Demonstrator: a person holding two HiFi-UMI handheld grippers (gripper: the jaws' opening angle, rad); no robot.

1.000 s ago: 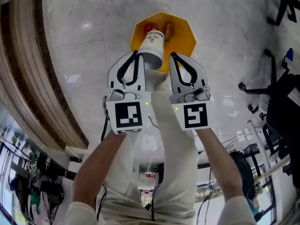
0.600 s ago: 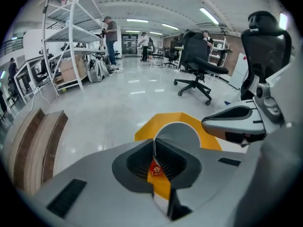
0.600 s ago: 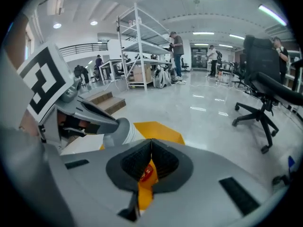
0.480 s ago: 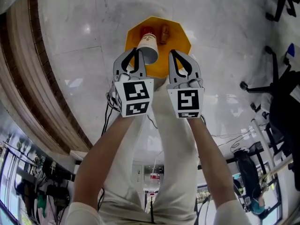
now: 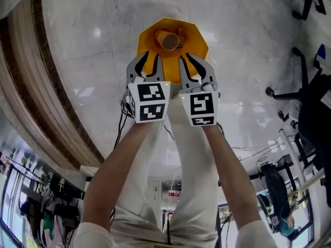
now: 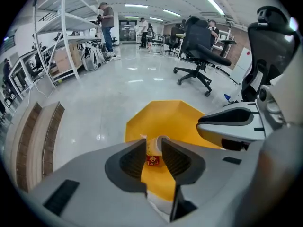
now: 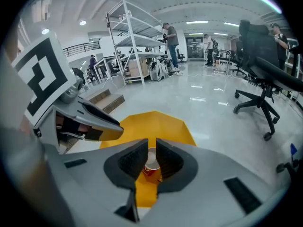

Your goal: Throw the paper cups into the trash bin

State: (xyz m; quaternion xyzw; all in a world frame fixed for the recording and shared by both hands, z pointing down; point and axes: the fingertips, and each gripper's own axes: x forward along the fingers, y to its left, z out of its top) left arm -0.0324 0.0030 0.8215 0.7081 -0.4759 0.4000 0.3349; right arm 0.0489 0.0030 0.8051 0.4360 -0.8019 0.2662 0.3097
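A yellow eight-sided trash bin (image 5: 196, 40) stands on the pale glossy floor. A paper cup (image 5: 169, 39) with a red print lies inside it, mouth up toward me. My left gripper (image 5: 146, 61) and right gripper (image 5: 190, 61) hover side by side just above the bin's near rim. Both are open by a narrow gap and hold nothing. In the left gripper view the cup (image 6: 152, 152) shows through the gap, down in the bin (image 6: 175, 122). The right gripper view shows the same cup (image 7: 152, 162) between its pads, well below them.
Curved wooden steps (image 5: 46, 87) run along the left. Black office chairs (image 5: 310, 102) stand at the right, and one more (image 6: 199, 46) farther off. A white shelving rack (image 6: 61, 27) and standing people are in the background. My legs are below the arms.
The cup that my left gripper held over the bin has dropped into it. The left jaws have let go, and both grippers moved forward over the bin's rim.
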